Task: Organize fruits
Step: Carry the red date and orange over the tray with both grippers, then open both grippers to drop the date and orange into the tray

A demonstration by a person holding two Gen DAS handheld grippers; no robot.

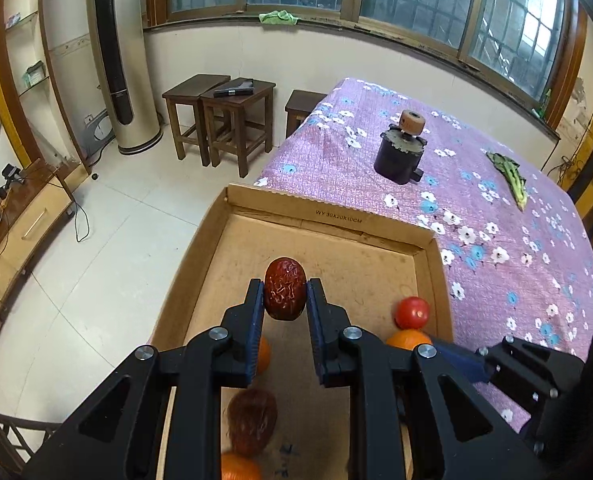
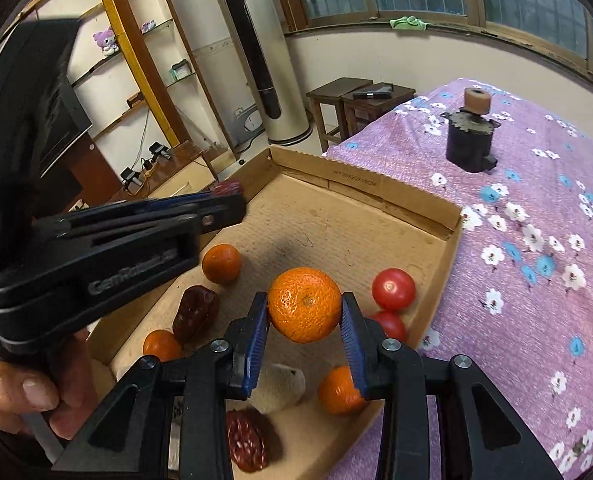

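My left tool (image 1: 285, 295): black arms, ribbed blue pads, clamped on a wrinkled, glossy red date (image 1: 285, 294), held above the box (image 1: 328, 216). My right tool (image 2: 303, 312): same build, clamped on a round, dimpled orange (image 2: 303, 304), also over the box. Box: shallow corrugated cardboard tray, brown, on a purple floral cloth (image 2: 536, 320). Contents: smooth red tomatoes (image 2: 393, 289), small oranges (image 2: 221, 263), dark wrinkled dates (image 2: 195, 313), one pale fuzzy lump (image 2: 282, 388). My left hand (image 2: 24, 392) grips the left tool's handle.
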